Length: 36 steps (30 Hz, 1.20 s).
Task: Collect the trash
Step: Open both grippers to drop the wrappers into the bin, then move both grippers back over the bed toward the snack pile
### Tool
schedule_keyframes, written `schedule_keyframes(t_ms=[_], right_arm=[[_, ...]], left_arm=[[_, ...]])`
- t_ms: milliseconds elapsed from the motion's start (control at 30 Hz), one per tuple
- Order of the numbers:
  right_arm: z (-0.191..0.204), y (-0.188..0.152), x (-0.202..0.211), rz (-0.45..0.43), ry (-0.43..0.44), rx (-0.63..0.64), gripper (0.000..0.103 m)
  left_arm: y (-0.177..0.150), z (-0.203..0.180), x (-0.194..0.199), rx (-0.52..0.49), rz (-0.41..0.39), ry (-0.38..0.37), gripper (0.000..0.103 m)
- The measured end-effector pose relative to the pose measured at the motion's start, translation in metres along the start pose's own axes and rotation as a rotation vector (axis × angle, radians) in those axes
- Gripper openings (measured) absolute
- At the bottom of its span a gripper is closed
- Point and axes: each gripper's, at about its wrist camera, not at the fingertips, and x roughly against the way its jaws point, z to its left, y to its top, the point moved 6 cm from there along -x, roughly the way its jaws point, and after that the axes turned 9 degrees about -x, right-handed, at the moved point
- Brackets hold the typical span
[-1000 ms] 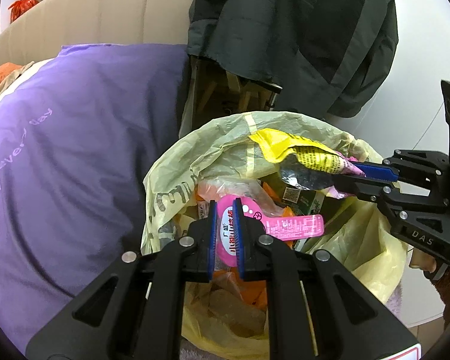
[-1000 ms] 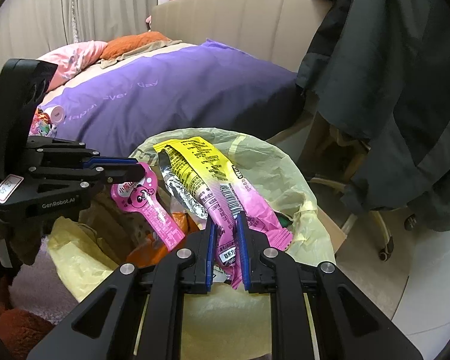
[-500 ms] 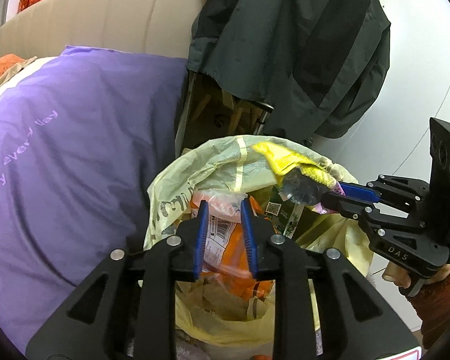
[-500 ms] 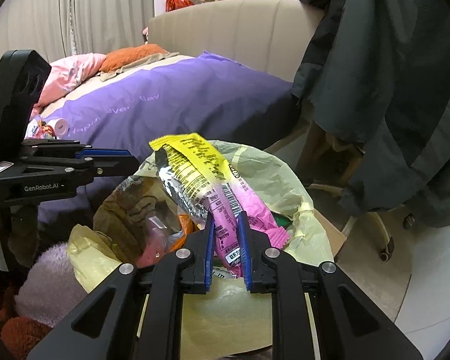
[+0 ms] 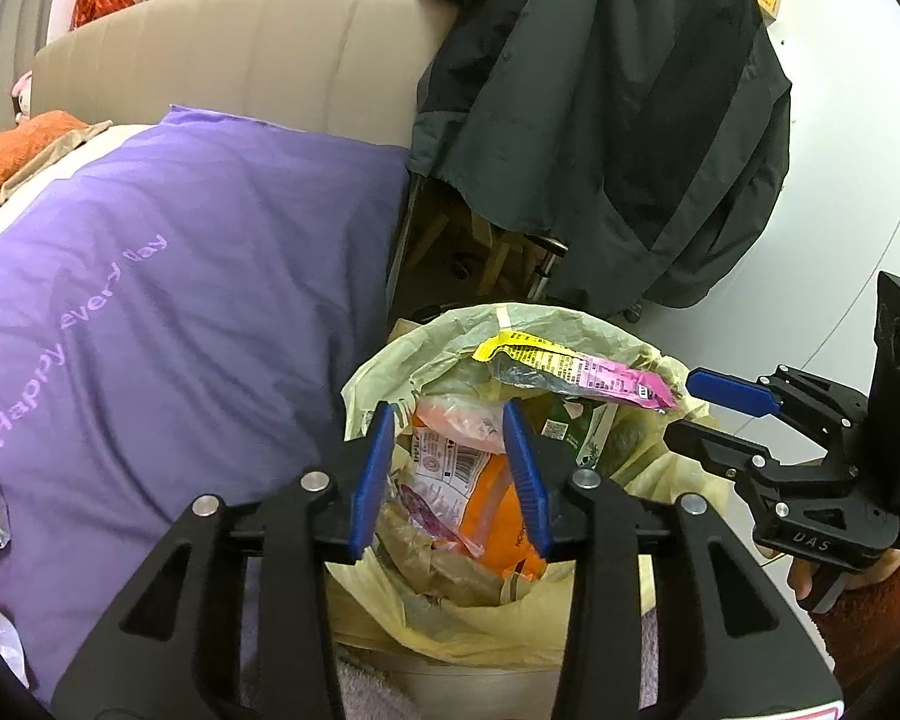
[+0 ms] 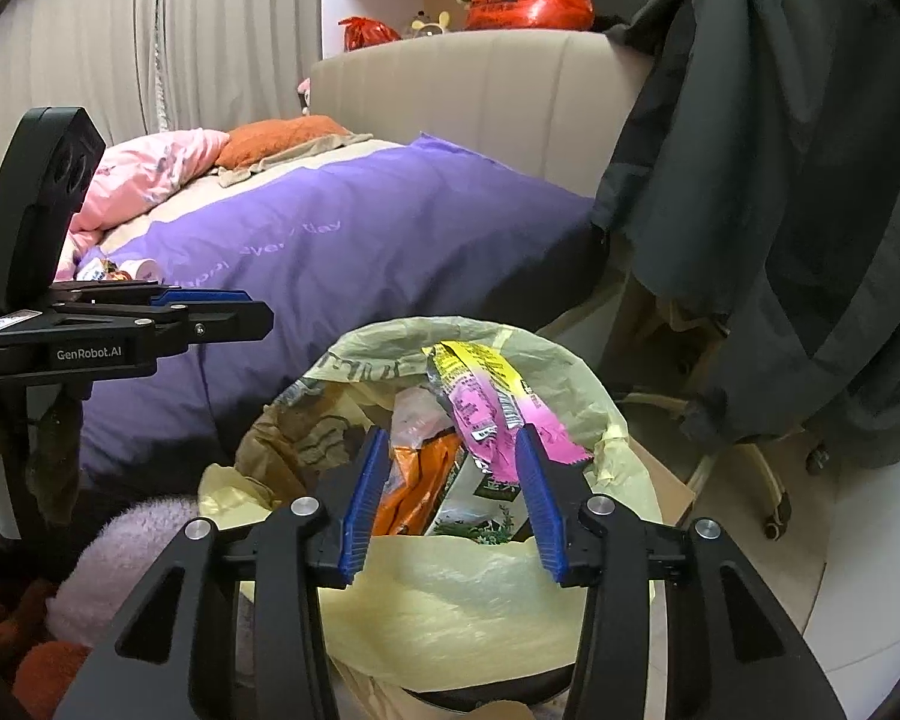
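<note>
Bedroom corner beside a bed with a purple duvet (image 5: 168,312), a dark coat (image 5: 618,120) hung behind. Between them stands a bin lined with a yellow bag (image 6: 564,378), mouth spread to receive trash. Left gripper (image 5: 450,468) and right gripper (image 6: 450,492) hover over it; the jaws of both have just been opening and stand apart, empty. A yellow-pink wrapper (image 6: 486,396) rests across the heap against the bag's rim, released there so it can sink in.
</note>
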Motion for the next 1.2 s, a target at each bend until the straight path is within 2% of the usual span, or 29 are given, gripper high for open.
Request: schedule_keyframes(t_ms=[300,400,433,467,500,667,800,933,1033,1200], right_arm=[[0.004,-0.001,0.02,-0.04,0.008,-0.01,0.042],[0.009,0.002,0.027,-0.053,0.018,-0.016,0.043],[0.011,0.003,0.029,-0.059,0.021,-0.019,0.045],[0.012,0.004,0.031,-0.063,0.022,-0.021,0.054],[0.016,0.006,0.033,-0.069,0.028,-0.025,0.058],[0.042,0.015,0.037,-0.103,0.086,-0.012,0.058],[0.073,0.018,0.034,-0.127,0.124,0.039,0.058],[0.111,0.02,0.02,-0.074,0.185,0.065,0.058],[0.14,0.02,0.014,-0.06,0.198,0.109,0.058],[0.196,0.022,0.0,-0.042,0.227,0.184,0.059]], left_arm=[[-0.003,-0.011,0.016,-0.023,-0.011,0.008,0.04],[-0.006,-0.005,0.026,-0.015,-0.021,0.033,0.045],[-0.006,-0.004,0.029,-0.013,-0.024,0.05,0.048],[-0.007,0.0,0.033,-0.013,-0.029,0.078,0.049],[-0.008,0.006,0.041,-0.015,-0.039,0.123,0.05],[-0.015,0.04,0.084,0.012,-0.086,0.282,0.059],[-0.027,0.07,0.126,0.008,-0.11,0.398,0.06],[-0.043,0.101,0.164,0.01,-0.11,0.474,0.063],[-0.06,0.127,0.188,0.016,-0.099,0.521,0.064],[-0.09,0.18,0.223,0.059,-0.084,0.565,0.064]])
